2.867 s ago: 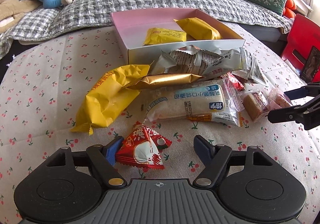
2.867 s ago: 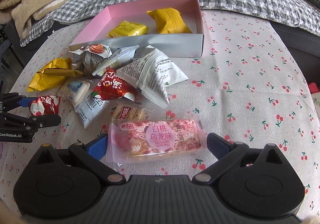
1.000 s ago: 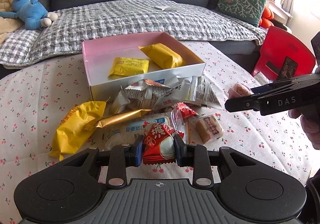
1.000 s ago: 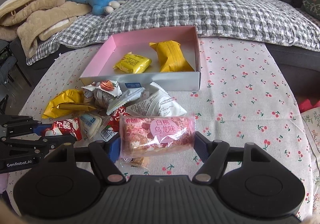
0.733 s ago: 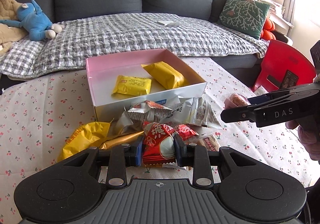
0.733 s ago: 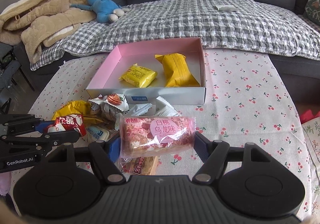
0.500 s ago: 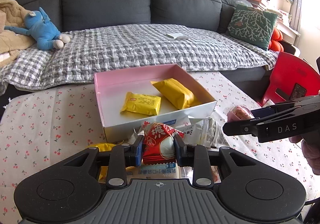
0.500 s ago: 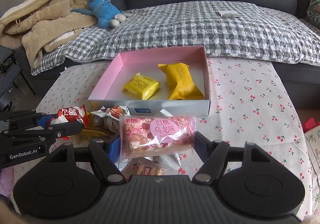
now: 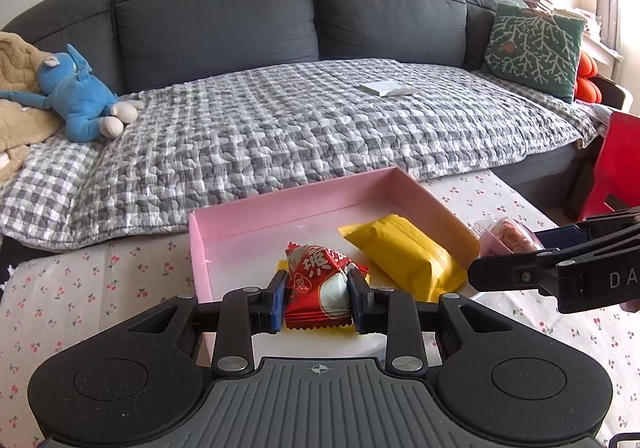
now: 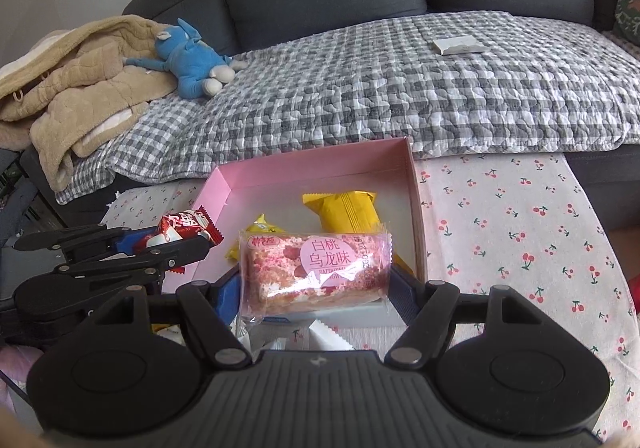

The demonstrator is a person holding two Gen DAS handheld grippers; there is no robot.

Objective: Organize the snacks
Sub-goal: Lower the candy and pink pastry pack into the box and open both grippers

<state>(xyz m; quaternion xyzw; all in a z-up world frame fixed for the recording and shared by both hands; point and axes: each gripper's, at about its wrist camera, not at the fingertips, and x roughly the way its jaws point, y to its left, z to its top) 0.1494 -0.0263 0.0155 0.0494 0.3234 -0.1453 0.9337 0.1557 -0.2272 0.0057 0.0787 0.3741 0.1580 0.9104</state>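
Observation:
My left gripper [image 9: 319, 298] is shut on a red and white snack packet [image 9: 320, 286] and holds it over the near left part of the pink box [image 9: 248, 218]. It also shows in the right wrist view [image 10: 184, 230]. My right gripper [image 10: 314, 288] is shut on a pink peach cake packet [image 10: 314, 270], held above the box's near wall [image 10: 418, 208]. The cake packet also shows in the left wrist view [image 9: 506, 234]. Inside the box lie a long yellow packet [image 9: 404, 260] and a small yellow packet [image 10: 256, 234], mostly hidden behind the held snacks.
The box sits on a table with a cherry-print cloth [image 10: 520, 228]. More loose snack packets [image 10: 320, 340] peek out below my right gripper. Behind the table is a grey sofa with a checked quilt [image 9: 300, 120], a blue plush toy [image 9: 80, 100] and a red chair [image 9: 618, 168] at right.
Both grippers closed on their snacks, lifted them off the table and moved forward over the pink box. The loose snack pile has dropped out of the left wrist view.

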